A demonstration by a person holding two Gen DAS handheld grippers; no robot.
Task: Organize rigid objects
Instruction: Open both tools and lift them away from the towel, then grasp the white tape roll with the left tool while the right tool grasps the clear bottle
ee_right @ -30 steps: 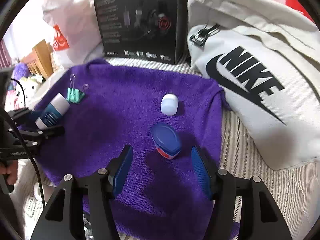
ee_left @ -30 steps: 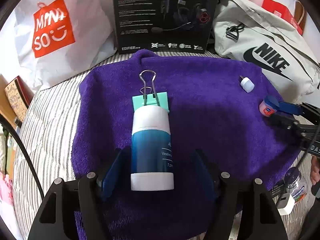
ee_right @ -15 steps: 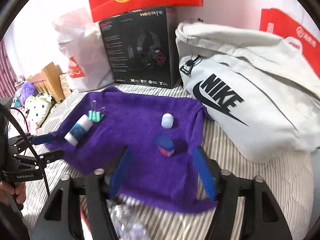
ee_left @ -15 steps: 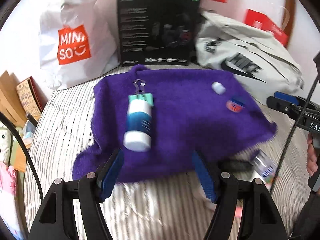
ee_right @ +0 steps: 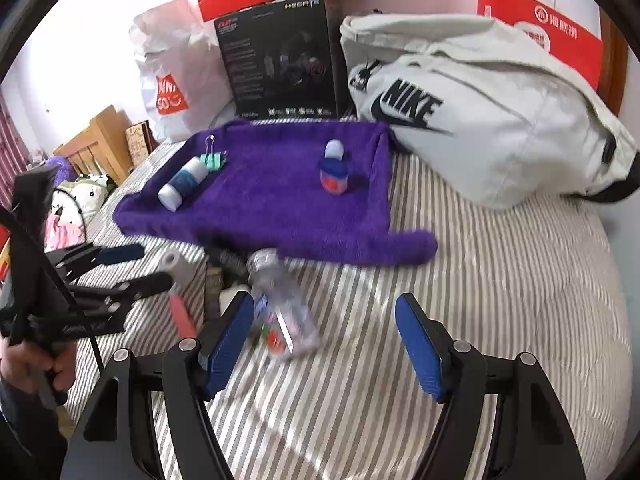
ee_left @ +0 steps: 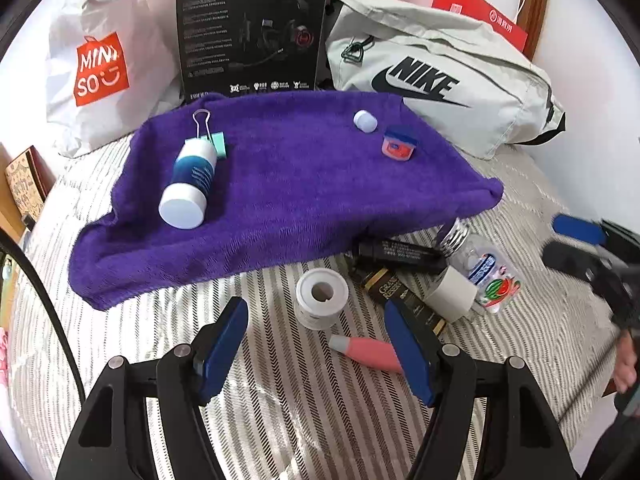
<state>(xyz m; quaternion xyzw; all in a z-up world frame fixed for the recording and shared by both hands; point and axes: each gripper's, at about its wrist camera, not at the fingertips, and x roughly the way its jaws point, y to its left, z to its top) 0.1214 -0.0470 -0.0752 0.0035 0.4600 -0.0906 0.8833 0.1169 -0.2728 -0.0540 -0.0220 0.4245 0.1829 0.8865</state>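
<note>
Both claws gape wide and empty over the striped bed: the left claw just short of a white tape roll lying in front of the purple towel, the right claw beside a blurred, seemingly clear bottle.

Both grippers backed way off the purple towel since a second ago; the left gripper no longer straddles the blue-and-white bottle, now upper left. The right gripper has left the little blue-lidded jar, and a clutter pile with a tape roll and clear bottle has come into view at frame centre.
</note>
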